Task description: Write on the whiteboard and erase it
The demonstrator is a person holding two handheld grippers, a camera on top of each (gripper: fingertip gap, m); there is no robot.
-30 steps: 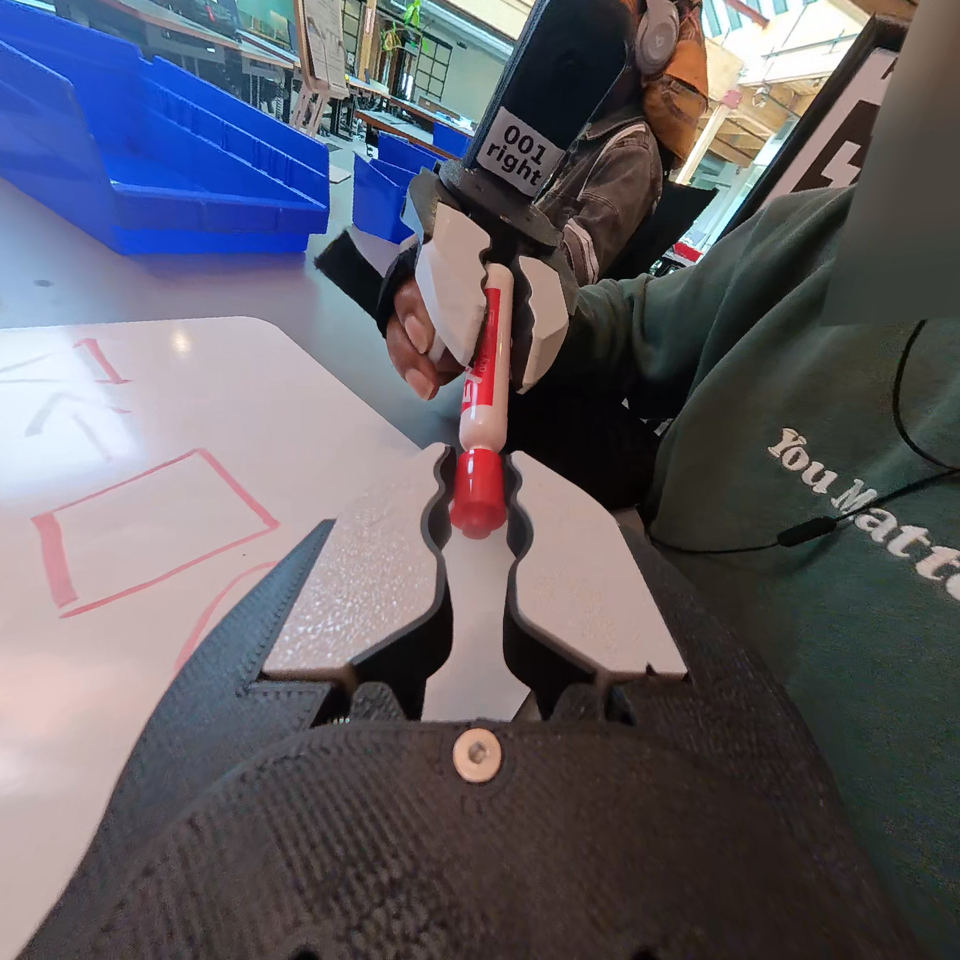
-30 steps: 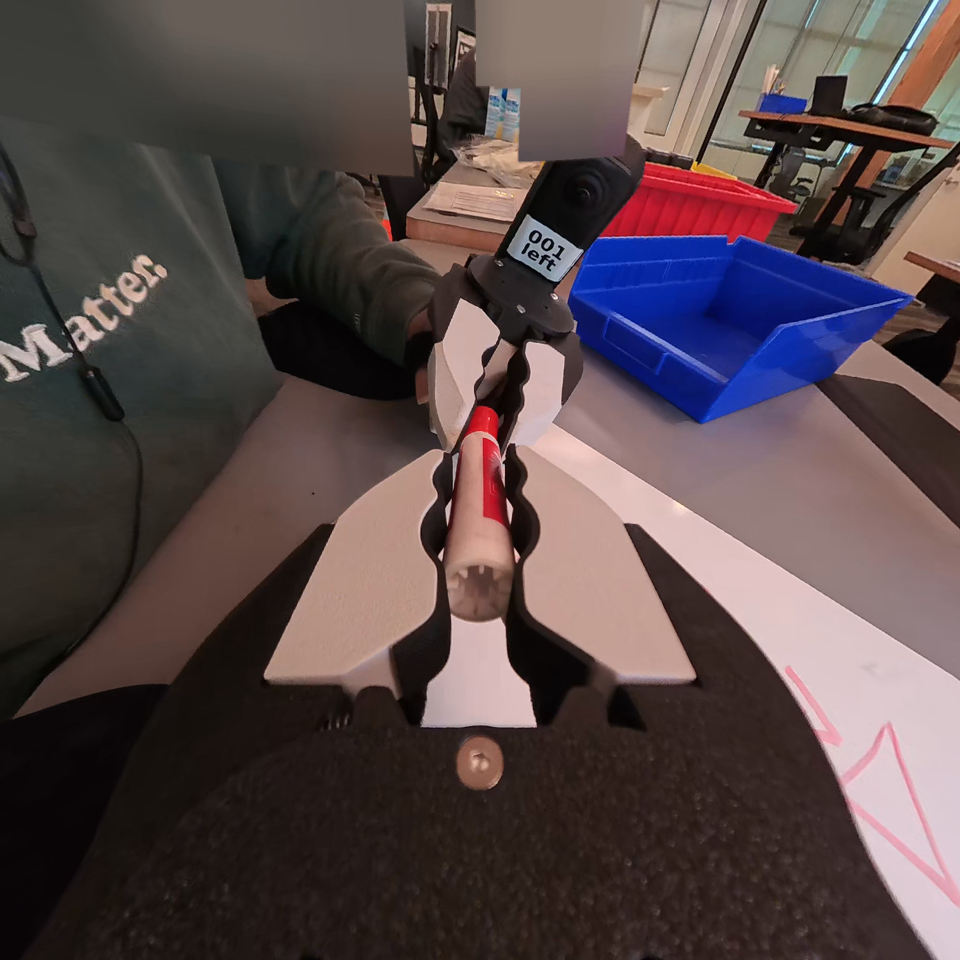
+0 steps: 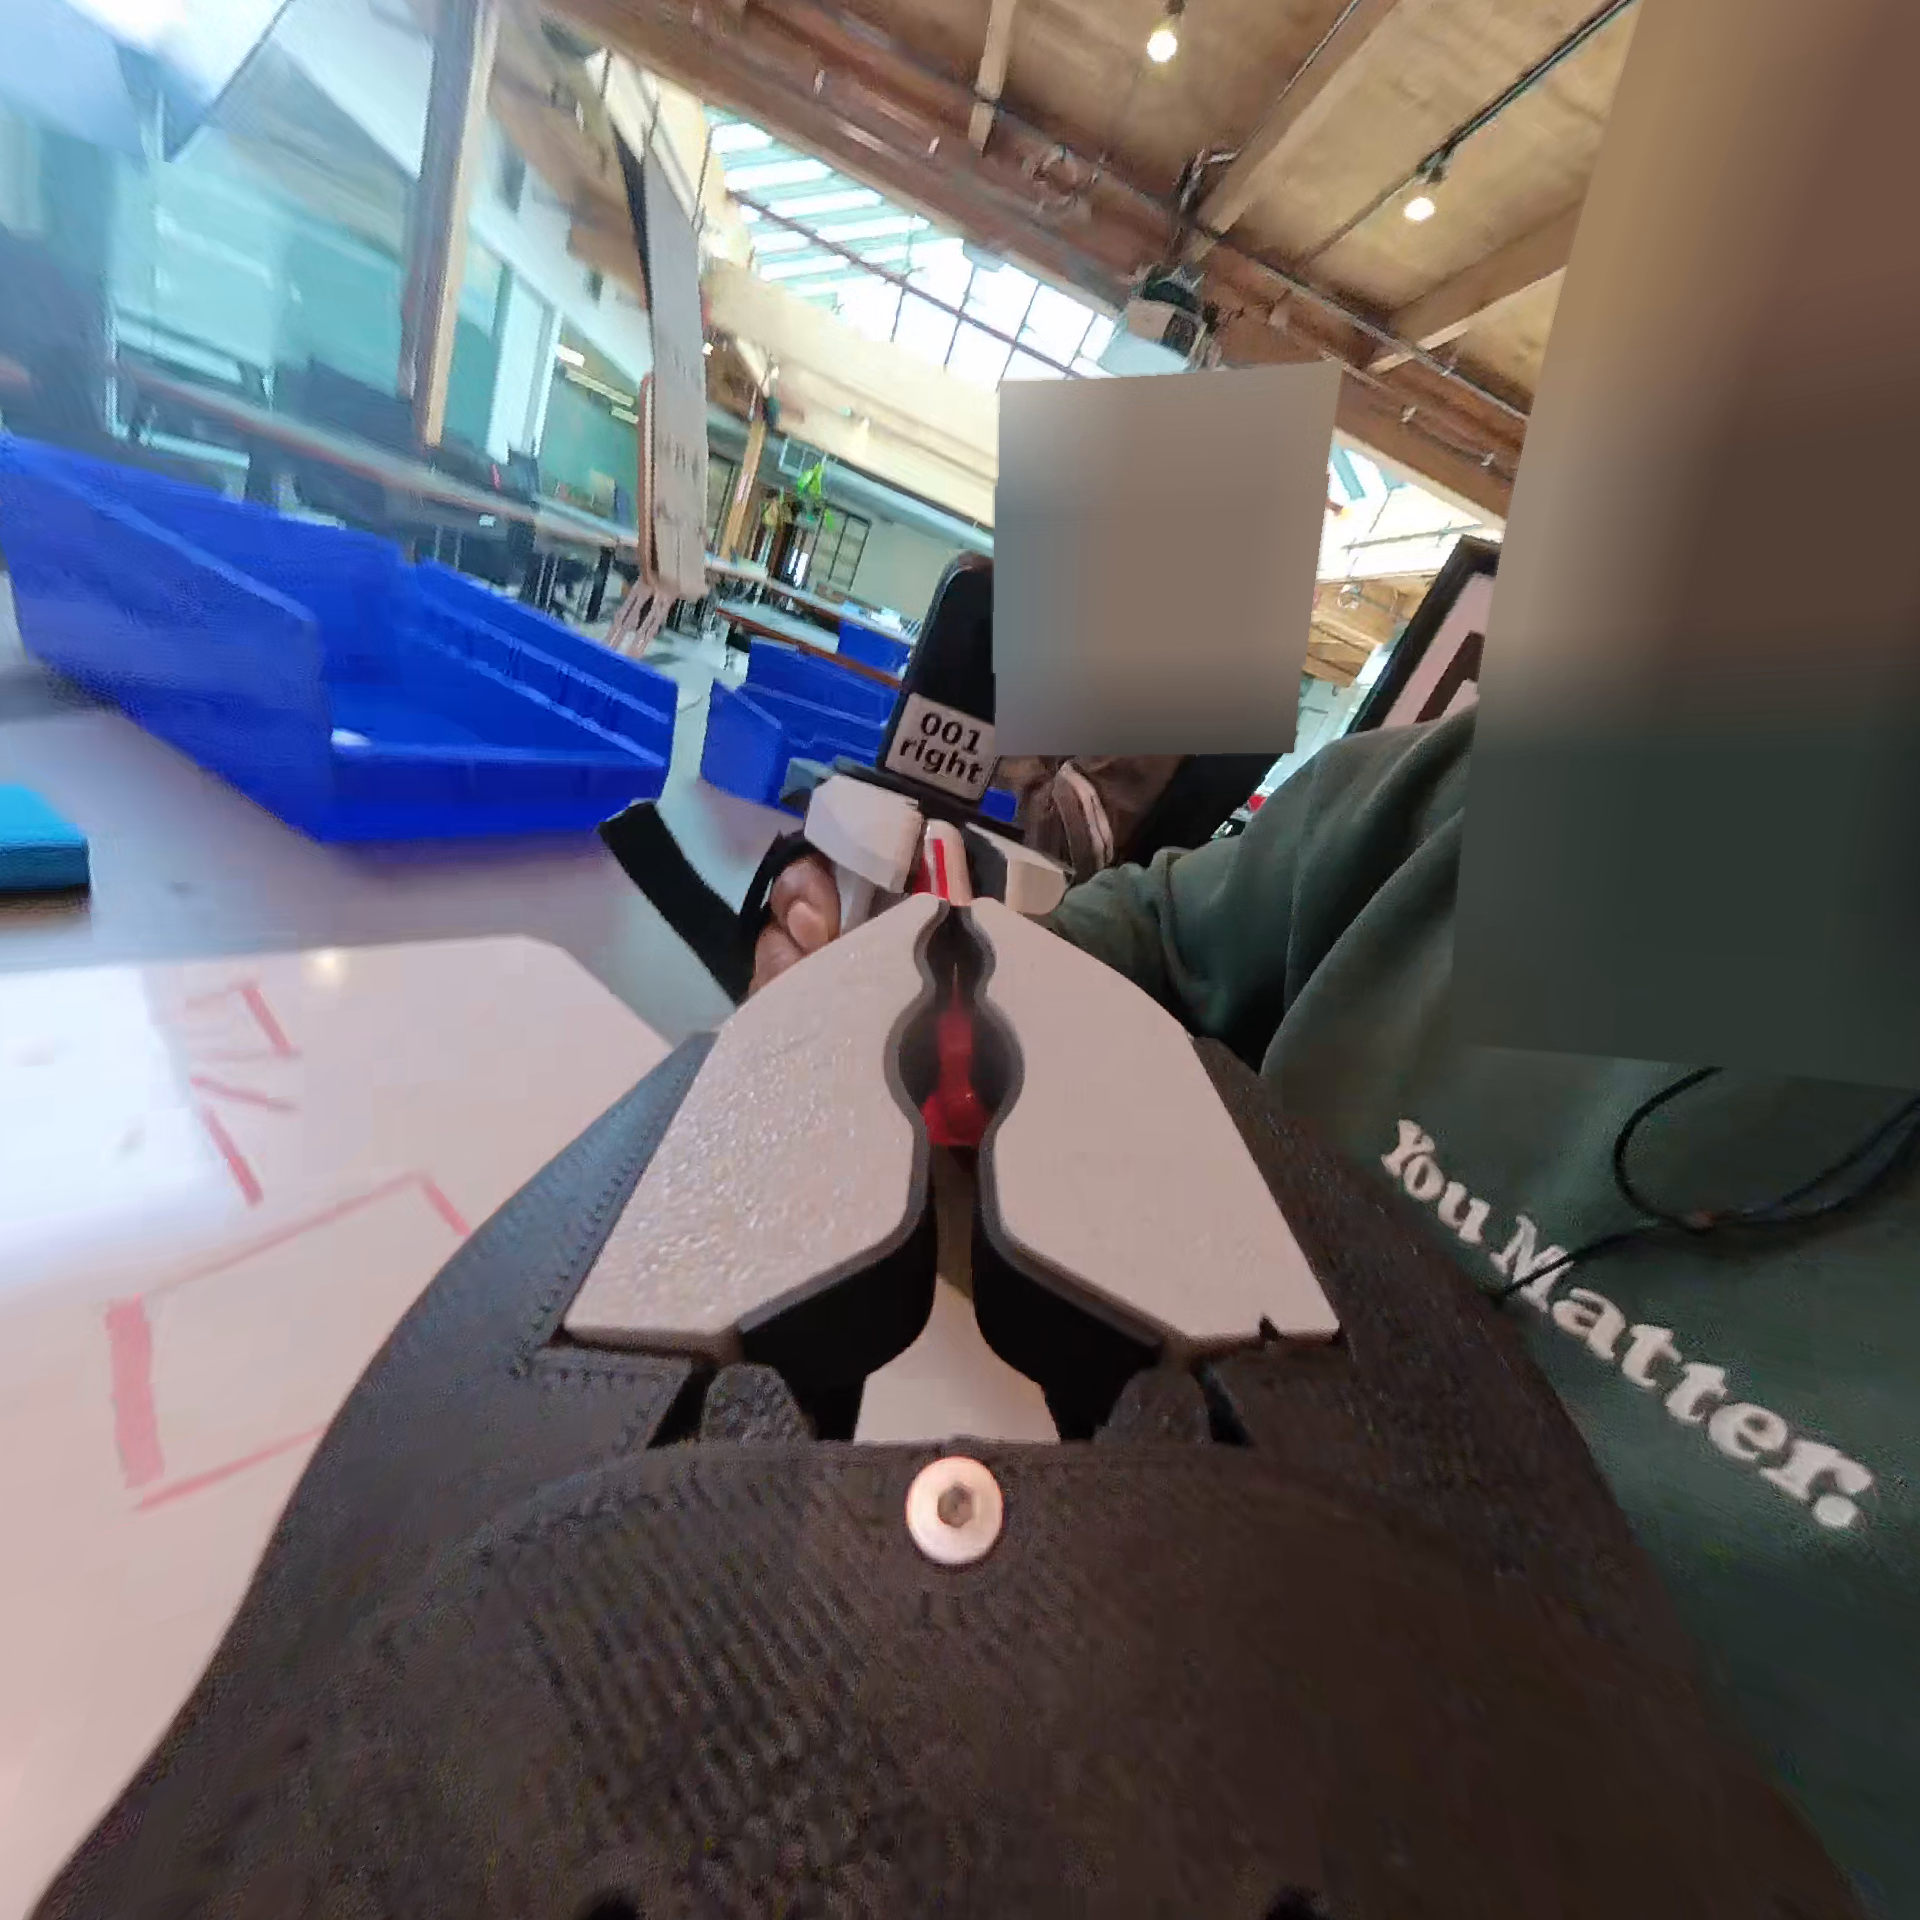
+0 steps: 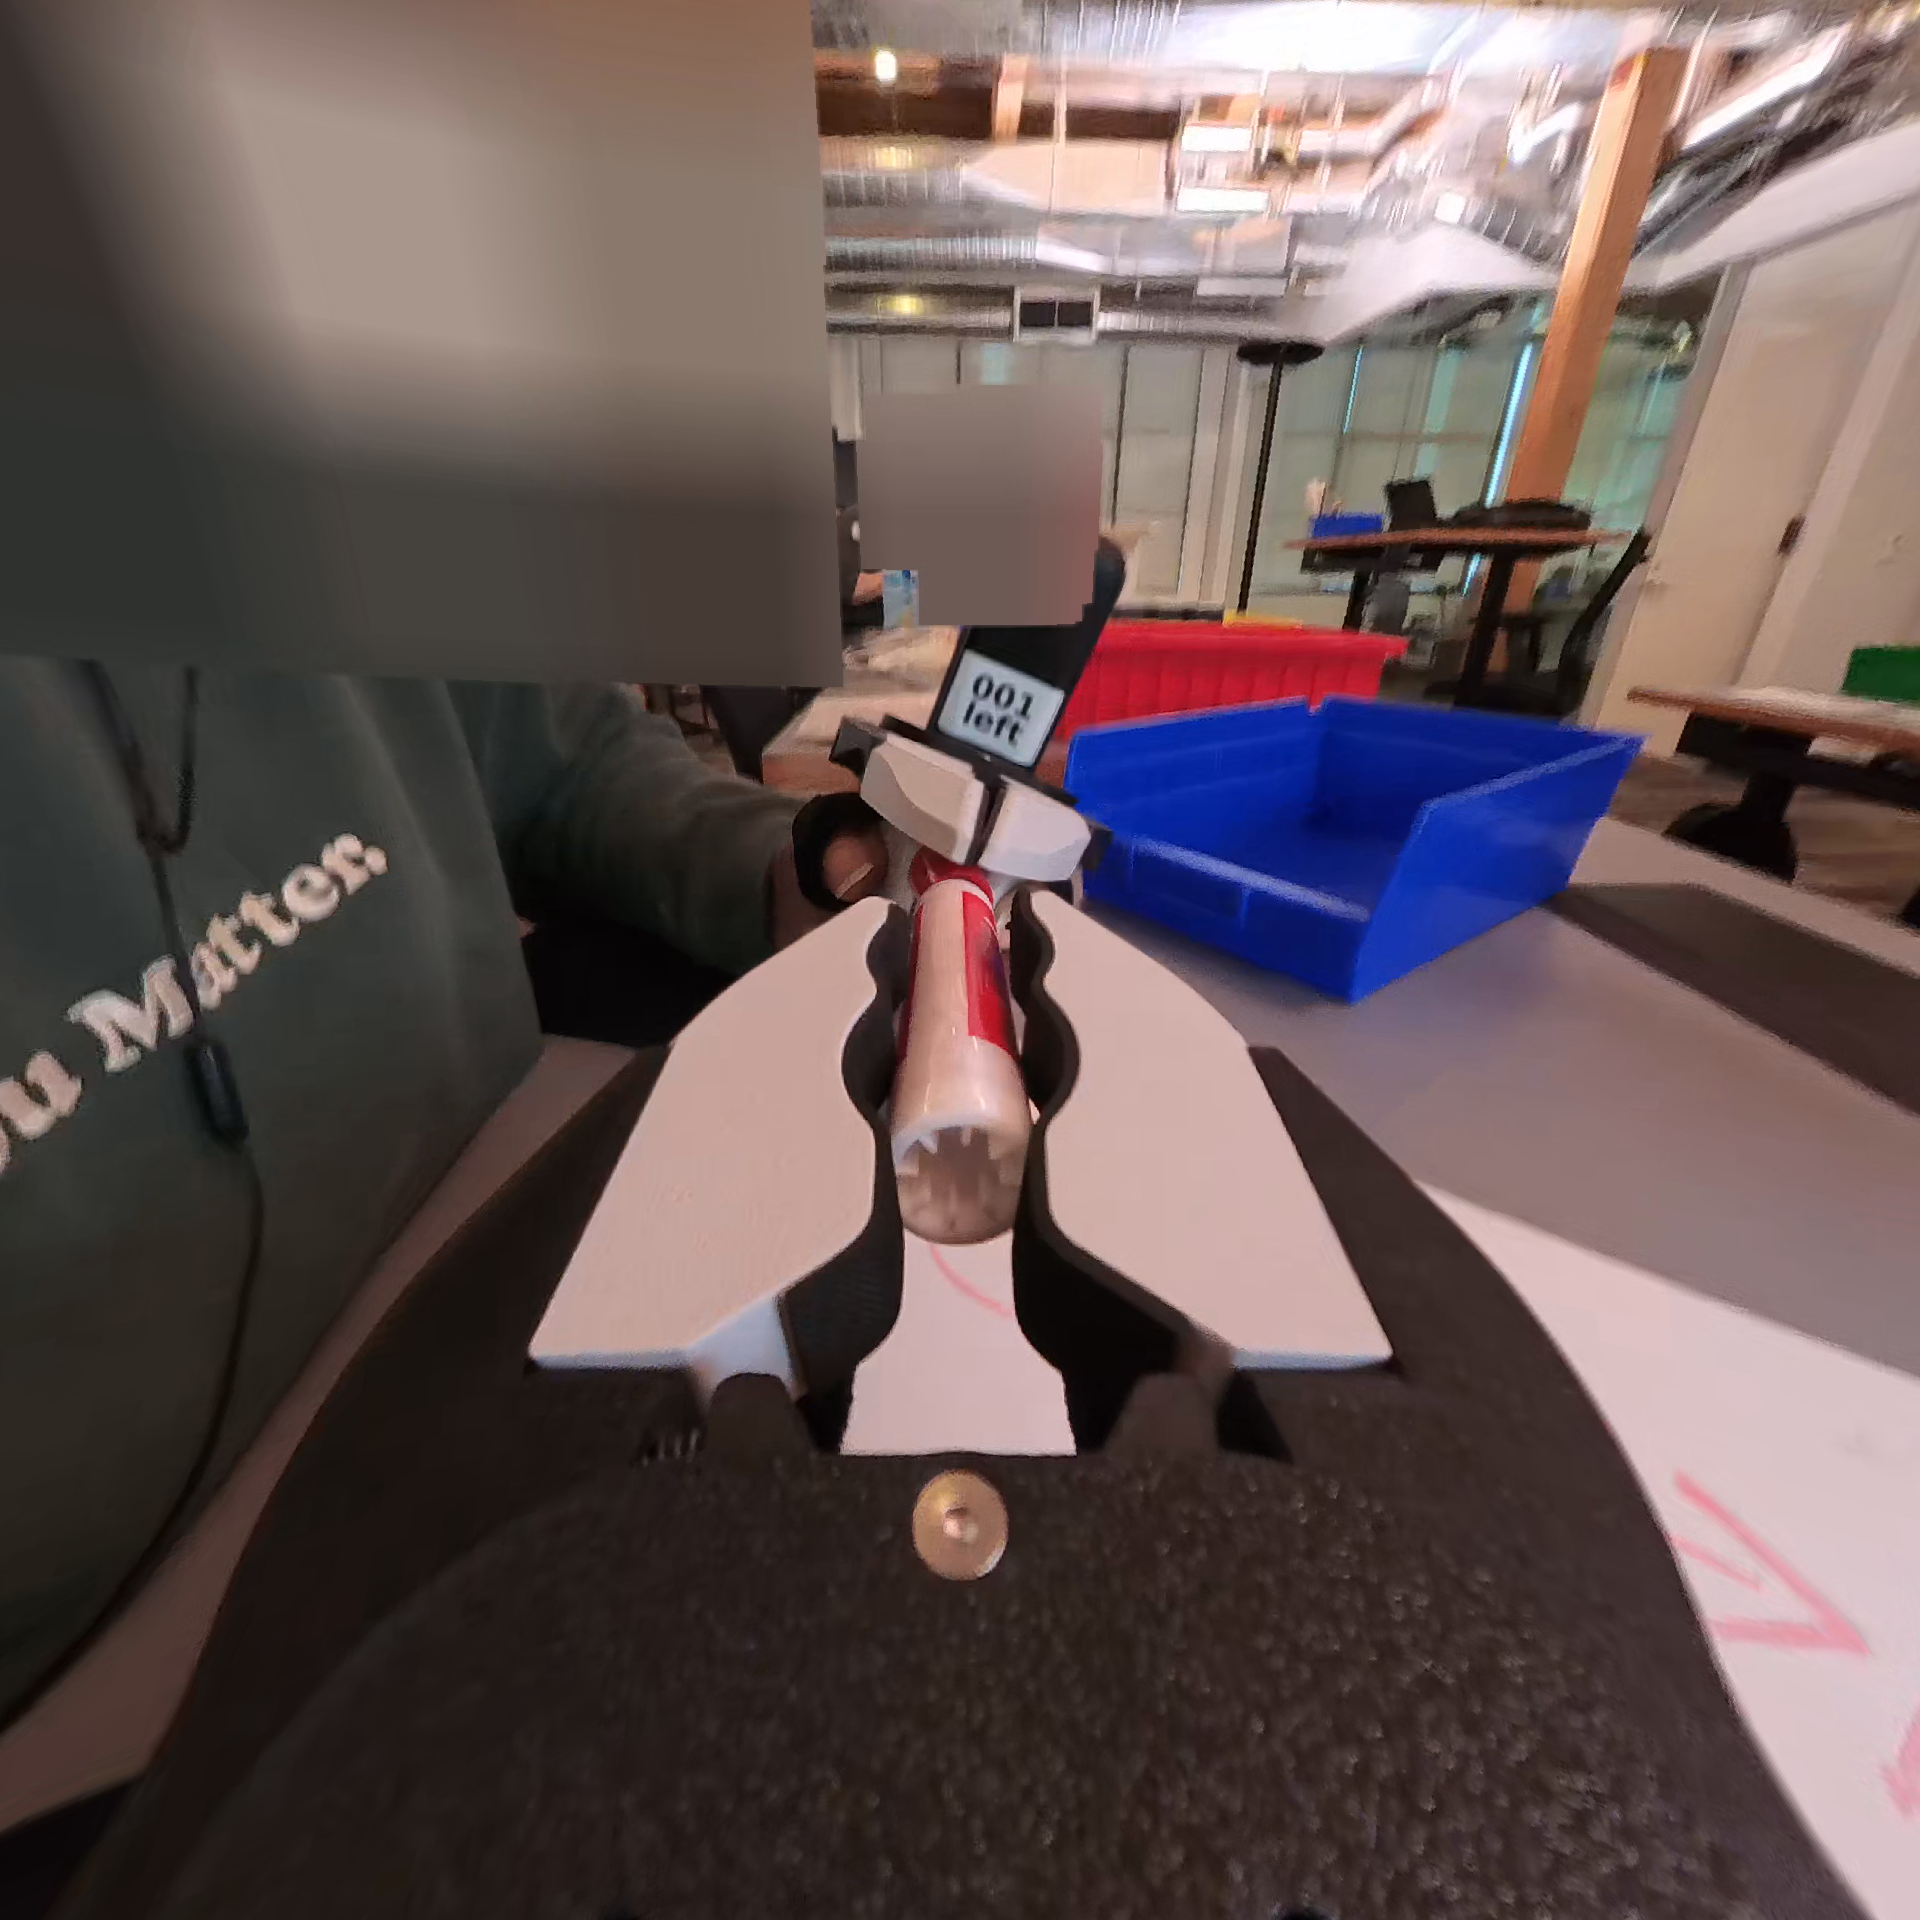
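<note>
A white marker with a red label (image 4: pixel 961 1039) is held in my right gripper (image 4: pixel 961 914), which is shut on its barrel, butt end toward the camera. My left gripper (image 3: pixel 951 920) is shut on the marker's red cap (image 3: pixel 951 1081), facing the right gripper tip to tip. Each gripper shows in the other's view: the right gripper (image 3: pixel 935 857) and the left gripper (image 4: pixel 971 821). The cap looks joined to the barrel. The whiteboard (image 3: pixel 312 1143) lies on the grey table below, with red shapes drawn on it; it also shows in the right wrist view (image 4: pixel 1558 1403).
Blue bins (image 3: pixel 332 686) stand on the table behind the whiteboard, with a flat blue pad (image 3: pixel 31 836) at the left edge. A blue bin (image 4: pixel 1351 831) and a red bin (image 4: pixel 1247 655) are on the other side. The person's green sweater (image 3: pixel 1558 1039) is close by.
My left gripper has closed from open onto the red cap. Both grippers have tilted up, so the views show more of the ceiling.
</note>
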